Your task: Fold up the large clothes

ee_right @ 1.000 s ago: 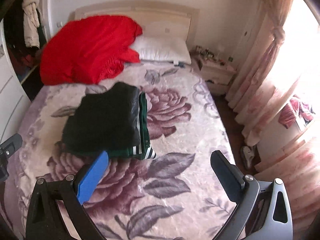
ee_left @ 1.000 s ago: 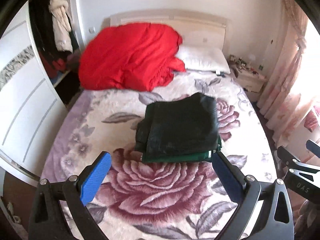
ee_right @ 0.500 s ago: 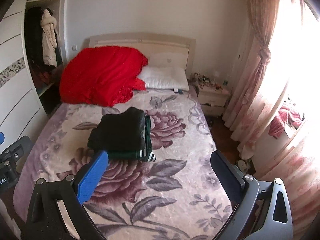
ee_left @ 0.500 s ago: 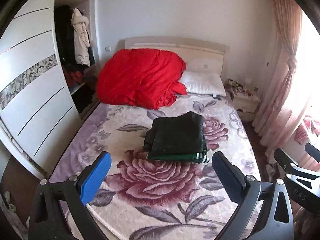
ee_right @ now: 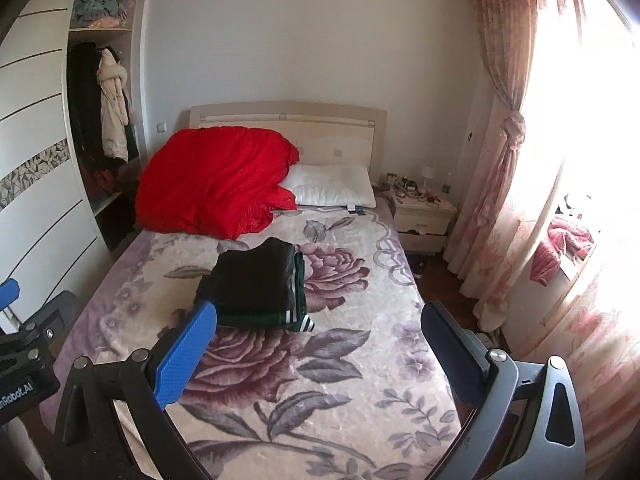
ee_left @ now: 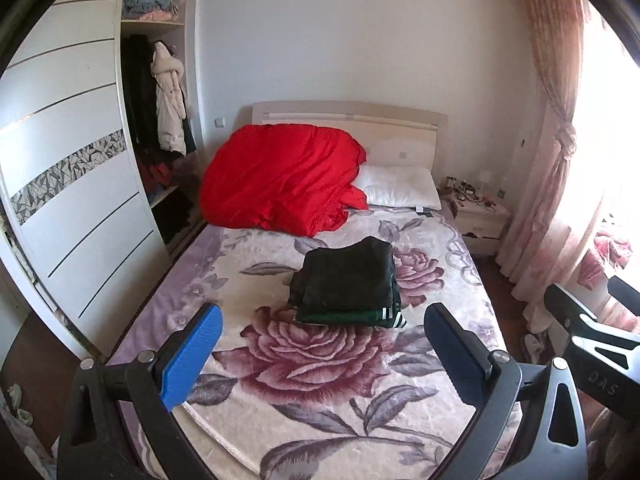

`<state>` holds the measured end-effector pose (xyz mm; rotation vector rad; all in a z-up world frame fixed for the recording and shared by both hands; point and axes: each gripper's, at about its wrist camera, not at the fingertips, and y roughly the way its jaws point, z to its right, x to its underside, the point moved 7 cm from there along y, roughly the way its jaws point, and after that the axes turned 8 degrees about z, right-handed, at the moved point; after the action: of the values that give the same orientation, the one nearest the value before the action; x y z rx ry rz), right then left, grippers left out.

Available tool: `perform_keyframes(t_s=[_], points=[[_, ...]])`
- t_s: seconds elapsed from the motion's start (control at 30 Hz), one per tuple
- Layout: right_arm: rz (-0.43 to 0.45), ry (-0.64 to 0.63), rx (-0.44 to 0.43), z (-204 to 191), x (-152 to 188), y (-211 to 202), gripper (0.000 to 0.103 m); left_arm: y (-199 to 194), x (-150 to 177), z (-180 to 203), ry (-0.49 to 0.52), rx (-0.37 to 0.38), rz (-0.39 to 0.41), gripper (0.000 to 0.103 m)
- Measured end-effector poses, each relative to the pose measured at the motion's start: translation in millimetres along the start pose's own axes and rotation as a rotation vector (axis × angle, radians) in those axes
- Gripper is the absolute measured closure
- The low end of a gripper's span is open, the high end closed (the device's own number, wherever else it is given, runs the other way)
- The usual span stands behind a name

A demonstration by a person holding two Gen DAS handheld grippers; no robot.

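A folded stack of clothes (ee_left: 347, 282), black on top and green with white stripes below, lies in the middle of the bed (ee_left: 320, 360); it also shows in the right wrist view (ee_right: 256, 280). My left gripper (ee_left: 320, 354) is open and empty, held back over the foot of the bed, well short of the stack. My right gripper (ee_right: 318, 352) is open and empty, also back at the foot of the bed. The right gripper's body shows at the right edge of the left wrist view (ee_left: 592, 344).
A red quilt (ee_left: 280, 178) is heaped at the head of the bed beside a white pillow (ee_left: 400, 188). A white wardrobe (ee_left: 68, 184) stands on the left, a nightstand (ee_left: 478, 216) and pink curtains (ee_left: 560, 160) on the right.
Both grippers have pulled back and up from the folded stack, toward the foot of the bed. The stack has stayed in place. Both jaws stayed open.
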<state>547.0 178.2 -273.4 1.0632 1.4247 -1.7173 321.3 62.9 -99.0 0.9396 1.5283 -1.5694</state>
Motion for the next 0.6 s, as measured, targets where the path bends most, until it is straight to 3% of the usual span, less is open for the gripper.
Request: perform_keyframes(t_s=[0.6], points=[[0.036, 0.000, -0.049, 17.6, -24.1, -44.7, 0.000, -23.4, -2.1, 3.2, -0.009, -0.043, 0.050, 0.000]])
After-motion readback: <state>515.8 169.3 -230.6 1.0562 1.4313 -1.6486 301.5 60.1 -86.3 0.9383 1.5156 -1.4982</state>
